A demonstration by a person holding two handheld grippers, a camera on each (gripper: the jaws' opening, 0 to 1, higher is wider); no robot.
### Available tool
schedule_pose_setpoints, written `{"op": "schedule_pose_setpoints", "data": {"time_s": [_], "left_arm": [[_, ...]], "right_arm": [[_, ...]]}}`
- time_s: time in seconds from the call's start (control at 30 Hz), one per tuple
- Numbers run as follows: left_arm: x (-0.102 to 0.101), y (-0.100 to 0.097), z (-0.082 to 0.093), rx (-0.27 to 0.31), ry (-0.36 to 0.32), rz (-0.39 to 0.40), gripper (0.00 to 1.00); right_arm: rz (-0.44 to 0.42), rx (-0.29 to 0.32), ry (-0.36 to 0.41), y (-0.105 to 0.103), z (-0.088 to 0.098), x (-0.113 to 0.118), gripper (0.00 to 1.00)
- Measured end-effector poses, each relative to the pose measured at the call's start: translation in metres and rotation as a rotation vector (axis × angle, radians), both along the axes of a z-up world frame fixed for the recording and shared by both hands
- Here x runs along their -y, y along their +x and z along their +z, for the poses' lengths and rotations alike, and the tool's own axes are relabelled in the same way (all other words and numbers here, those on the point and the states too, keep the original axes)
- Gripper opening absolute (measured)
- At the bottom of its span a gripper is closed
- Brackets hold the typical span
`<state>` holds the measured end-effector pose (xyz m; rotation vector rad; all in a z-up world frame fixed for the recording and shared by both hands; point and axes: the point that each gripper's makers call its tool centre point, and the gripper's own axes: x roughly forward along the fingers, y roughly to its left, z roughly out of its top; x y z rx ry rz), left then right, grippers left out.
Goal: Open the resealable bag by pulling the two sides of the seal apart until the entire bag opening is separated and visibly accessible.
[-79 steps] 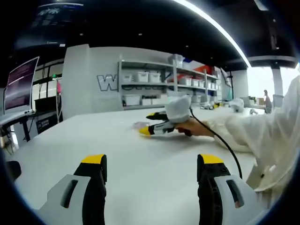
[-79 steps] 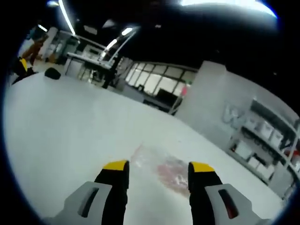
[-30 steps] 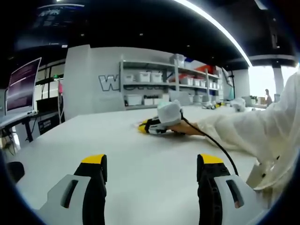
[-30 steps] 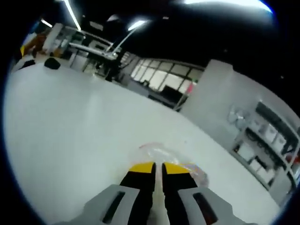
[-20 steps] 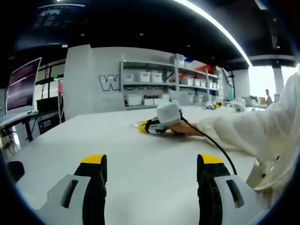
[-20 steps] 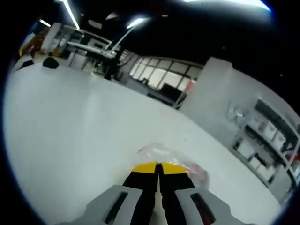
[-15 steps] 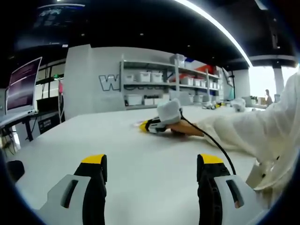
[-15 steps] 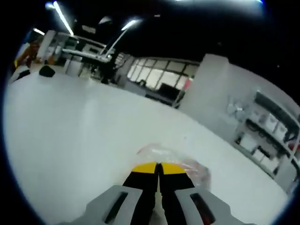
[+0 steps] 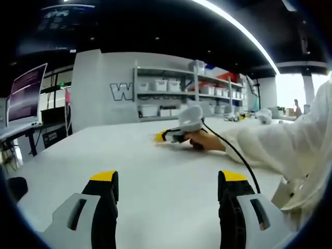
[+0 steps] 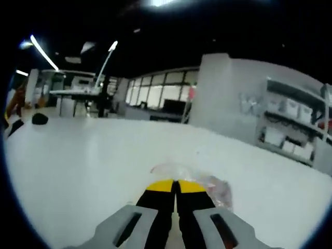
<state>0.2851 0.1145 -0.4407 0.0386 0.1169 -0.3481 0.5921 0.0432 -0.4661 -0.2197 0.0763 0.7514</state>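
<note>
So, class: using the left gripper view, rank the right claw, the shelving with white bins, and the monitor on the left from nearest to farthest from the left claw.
1. The right claw, ahead on the table, held by a hand.
2. The monitor, off the table's left edge.
3. The shelving, at the back wall beyond the table.

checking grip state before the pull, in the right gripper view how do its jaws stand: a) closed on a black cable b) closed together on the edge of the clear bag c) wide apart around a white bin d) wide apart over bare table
b: the right gripper has its yellow-tipped jaws pressed together at the near edge of the clear bag on the white table.
</note>
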Motion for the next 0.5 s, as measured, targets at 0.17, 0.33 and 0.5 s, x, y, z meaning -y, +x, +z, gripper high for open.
{"op": "schedule_pose_setpoints", "data": {"time_s": [0.17, 0.33, 0.5], "left_arm": [[0.0, 0.0, 0.002, 0.003, 0.001, -0.001, 0.78], [0.001, -0.001, 0.003, 0.005, 0.003, -0.001, 0.78], [0.002, -0.001, 0.003, 0.005, 0.004, -0.002, 0.78]], "right_arm": [[-0.013, -0.038, 0.066, 0.002, 0.003, 0.003, 0.0], [-0.044, -0.054, 0.161, 0.006, 0.013, 0.013, 0.0], [-0.064, -0.091, 0.252, 0.008, 0.022, 0.019, 0.0]]}}
